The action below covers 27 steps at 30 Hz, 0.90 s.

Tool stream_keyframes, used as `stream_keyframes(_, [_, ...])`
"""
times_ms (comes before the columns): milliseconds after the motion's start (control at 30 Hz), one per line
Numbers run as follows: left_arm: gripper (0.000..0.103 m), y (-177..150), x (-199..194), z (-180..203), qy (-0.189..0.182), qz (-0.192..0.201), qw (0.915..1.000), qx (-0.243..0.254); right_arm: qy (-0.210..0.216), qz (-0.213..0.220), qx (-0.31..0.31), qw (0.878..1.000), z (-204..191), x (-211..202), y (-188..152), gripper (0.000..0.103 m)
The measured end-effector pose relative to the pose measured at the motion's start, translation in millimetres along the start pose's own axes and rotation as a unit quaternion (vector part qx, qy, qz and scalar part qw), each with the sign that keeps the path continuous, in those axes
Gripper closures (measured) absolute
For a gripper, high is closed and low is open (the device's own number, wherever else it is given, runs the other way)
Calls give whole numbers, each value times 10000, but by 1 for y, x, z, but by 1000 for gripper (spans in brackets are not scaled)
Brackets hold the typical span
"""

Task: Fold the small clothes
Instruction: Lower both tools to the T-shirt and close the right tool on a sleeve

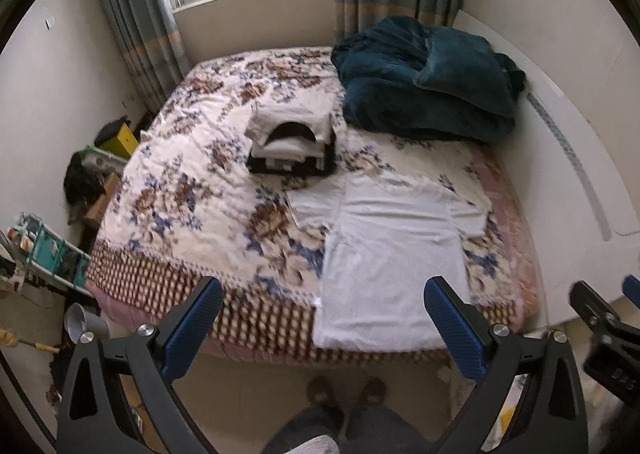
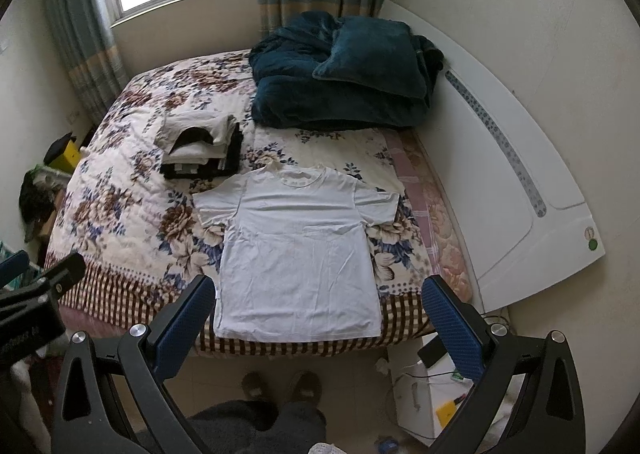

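Tongs come first in both views: the left tongs point(image 1: 322, 320) and the right tongs point(image 2: 318, 318) are both spread wide, holding nothing, raised off the near edge of the bed point(image 2: 120, 214) with the person's feet on the floor below. Just beyond, a white T-shirt point(image 2: 298, 254) lies flat and face up along the near edge, hem at the edge, collar toward the middle, both sleeves spread; no fold looks begun. Farther in, near the bed's middle, a stack of folded clothes point(image 2: 202, 152) in white and black suggests several pieces are already done. At the far right corner sits a heaped dark teal blanket point(image 2: 344, 70). By my judgement this shirt is what remains; no other loose small clothes show.
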<state>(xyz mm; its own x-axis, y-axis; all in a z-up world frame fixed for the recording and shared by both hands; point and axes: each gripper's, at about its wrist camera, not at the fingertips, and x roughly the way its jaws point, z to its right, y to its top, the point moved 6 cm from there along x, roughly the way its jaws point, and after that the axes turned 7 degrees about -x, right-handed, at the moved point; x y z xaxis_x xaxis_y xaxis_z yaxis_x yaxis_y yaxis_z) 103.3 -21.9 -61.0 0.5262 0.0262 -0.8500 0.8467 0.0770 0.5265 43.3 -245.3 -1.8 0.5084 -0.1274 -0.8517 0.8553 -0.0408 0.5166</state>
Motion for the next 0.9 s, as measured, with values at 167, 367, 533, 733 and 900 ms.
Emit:
stream_keyframes(167, [0, 24, 60, 8, 75, 130, 9999, 16, -319, 62, 378, 9988, -4, 55, 9, 0])
stream_keyframes(367, [0, 46, 153, 31, 260, -313, 9992, -48, -518, -153, 980, 9937, 28, 153, 37, 0])
stream_keyframes(533, [0, 58, 234, 65, 519, -657, 9964, -115, -491, -526, 1325, 9886, 73, 273, 58, 0])
stream_keyframes(733, [0, 56, 352, 102, 992, -1093, 9889, -176, 28, -1272, 2118, 9690, 149, 454, 55, 0])
stream_keyframes(900, [0, 23, 475, 128, 1253, -1674, 9779, 2, 87, -1716, 2743, 9462, 215, 604, 24, 0])
